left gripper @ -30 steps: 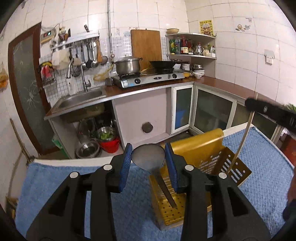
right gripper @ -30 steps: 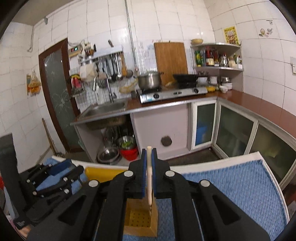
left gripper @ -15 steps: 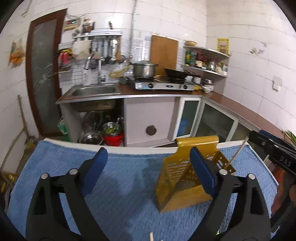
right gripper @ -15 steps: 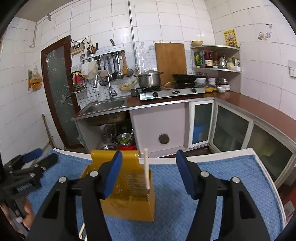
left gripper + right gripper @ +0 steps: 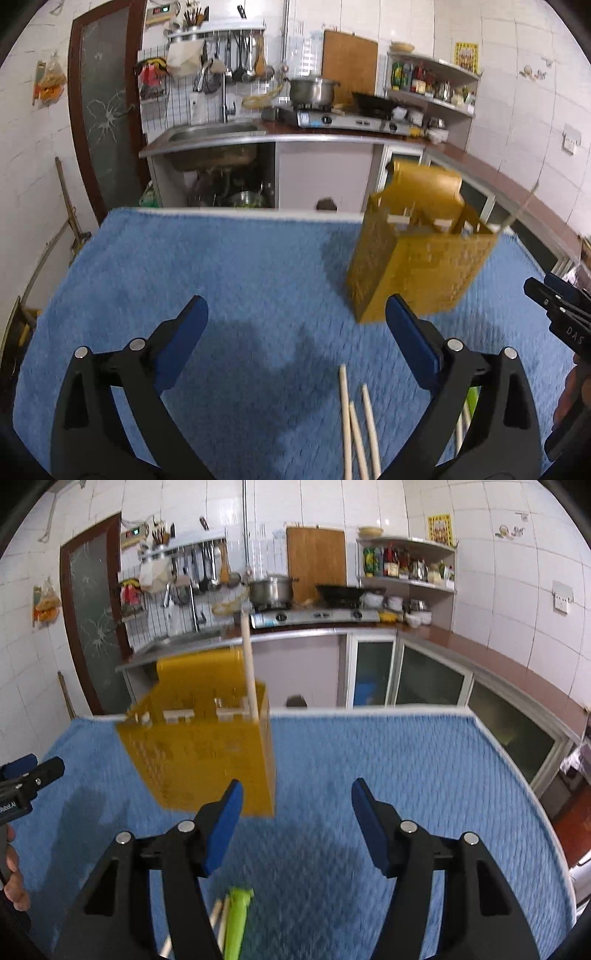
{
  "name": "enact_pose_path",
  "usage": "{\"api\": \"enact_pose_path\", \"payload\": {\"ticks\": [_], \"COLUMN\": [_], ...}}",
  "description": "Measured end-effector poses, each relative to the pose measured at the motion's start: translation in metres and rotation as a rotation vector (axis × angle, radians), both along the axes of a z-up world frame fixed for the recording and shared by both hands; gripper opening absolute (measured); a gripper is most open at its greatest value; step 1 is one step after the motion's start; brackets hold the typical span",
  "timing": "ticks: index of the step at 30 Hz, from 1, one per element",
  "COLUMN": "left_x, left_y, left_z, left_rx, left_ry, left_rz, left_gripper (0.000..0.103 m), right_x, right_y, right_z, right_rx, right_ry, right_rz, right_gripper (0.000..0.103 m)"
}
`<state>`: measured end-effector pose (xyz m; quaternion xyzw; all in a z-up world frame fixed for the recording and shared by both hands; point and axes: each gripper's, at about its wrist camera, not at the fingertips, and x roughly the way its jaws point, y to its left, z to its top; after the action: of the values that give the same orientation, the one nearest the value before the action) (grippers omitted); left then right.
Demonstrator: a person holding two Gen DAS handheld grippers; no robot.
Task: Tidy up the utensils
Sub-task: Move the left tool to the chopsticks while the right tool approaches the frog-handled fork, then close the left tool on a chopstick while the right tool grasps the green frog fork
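Note:
A yellow perforated utensil holder (image 5: 417, 258) (image 5: 207, 753) stands on the blue towel (image 5: 229, 280) (image 5: 388, 775). One pale chopstick (image 5: 247, 664) stands upright in its right corner; in the left wrist view the chopstick (image 5: 517, 214) leans out to the right. My left gripper (image 5: 297, 332) is back from the holder, its jaws opening wide with nothing between them. Three loose chopsticks (image 5: 354, 424) lie on the towel just below it. My right gripper (image 5: 297, 812) is open and empty, near the holder's front right corner. A green-handled utensil (image 5: 236, 919) lies under its left finger.
The towel-covered table ends at a white far edge (image 5: 369, 710). Behind it run a kitchen counter with a sink (image 5: 210, 129) and a stove (image 5: 314, 616). The other gripper shows at each picture's edge, the right gripper (image 5: 561, 317) and the left gripper (image 5: 26, 779), with a hand (image 5: 11, 867).
Both grippers have opened and pulled back from the holder. The right one let go of the chopstick, which now stands in the holder. The left one released the metal spoon.

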<state>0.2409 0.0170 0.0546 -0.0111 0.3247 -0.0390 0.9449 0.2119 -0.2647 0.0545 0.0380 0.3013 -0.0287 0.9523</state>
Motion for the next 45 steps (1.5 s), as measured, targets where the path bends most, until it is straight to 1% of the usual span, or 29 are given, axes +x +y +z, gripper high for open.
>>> {"api": "enact_pose_path", "payload": {"ticks": [6,11,15,17,20,22,27,29,30,31,32,34,36,38,41,43,45], "left_x": [-0.011,-0.008,-0.002,0.002,0.009,0.013,0.020,0.021,0.023,0.024,0.024,0.024,0.024,0.025,0.025,0.026,0.030], "left_y": [0.001,0.001,0.002,0.001,0.000,-0.003,-0.015,-0.021,-0.023,-0.024,-0.025,-0.028,-0.029,-0.030,-0.031,-0.031,-0.032], "left_z": [-0.038,-0.064,-0.081,-0.085,-0.092,-0.094,-0.096,-0.099,-0.100,-0.102,-0.102,-0.102,-0.101,-0.101,-0.099,-0.098,-0.099], "left_rx": [-0.015,-0.023,-0.011,-0.008,-0.012,-0.004,0.034,0.052,0.056,0.062,0.070,0.077,0.073,0.074,0.072,0.065,0.061], "left_ry": [0.090,0.168,0.228,0.248,0.283,0.295,0.306,0.318,0.326,0.335,0.332,0.330,0.336,0.340,0.346,0.350,0.354], "left_rz": [-0.011,-0.011,-0.013,-0.012,-0.012,-0.019,-0.054,-0.067,-0.071,-0.071,-0.070,-0.077,-0.080,-0.079,-0.084,-0.089,-0.091], "left_gripper": [0.094,0.094,0.094,0.094,0.092,0.086,0.075,0.068,0.061,0.058,0.058,0.050,0.048,0.046,0.040,0.034,0.032], "right_x": [-0.016,-0.020,-0.020,-0.018,-0.015,-0.013,-0.011,-0.011,-0.011,-0.010,-0.010,-0.011,-0.010,-0.010,-0.010,-0.012,-0.011], "right_y": [0.010,0.016,0.024,0.029,0.033,0.036,0.043,0.045,0.044,0.044,0.045,0.048,0.051,0.051,0.054,0.057,0.058], "right_z": [-0.035,-0.059,-0.068,-0.072,-0.078,-0.083,-0.087,-0.087,-0.088,-0.087,-0.087,-0.086,-0.087,-0.089,-0.094,-0.094,-0.094], "right_rx": [-0.007,-0.002,-0.003,-0.015,-0.006,-0.007,-0.012,-0.004,0.007,0.018,0.023,0.026,0.044,0.056,0.049,0.026,0.027], "right_ry": [0.078,0.135,0.160,0.175,0.207,0.229,0.250,0.258,0.262,0.268,0.272,0.281,0.299,0.314,0.331,0.327,0.329], "right_rz": [0.002,0.008,0.011,0.015,0.020,0.029,0.045,0.045,0.051,0.056,0.059,0.063,0.067,0.064,0.066,0.068,0.065], "right_gripper": [0.060,0.060,0.060,0.060,0.060,0.060,0.059,0.054,0.049,0.045,0.042,0.037,0.036,0.032,0.031,0.030,0.028]}}
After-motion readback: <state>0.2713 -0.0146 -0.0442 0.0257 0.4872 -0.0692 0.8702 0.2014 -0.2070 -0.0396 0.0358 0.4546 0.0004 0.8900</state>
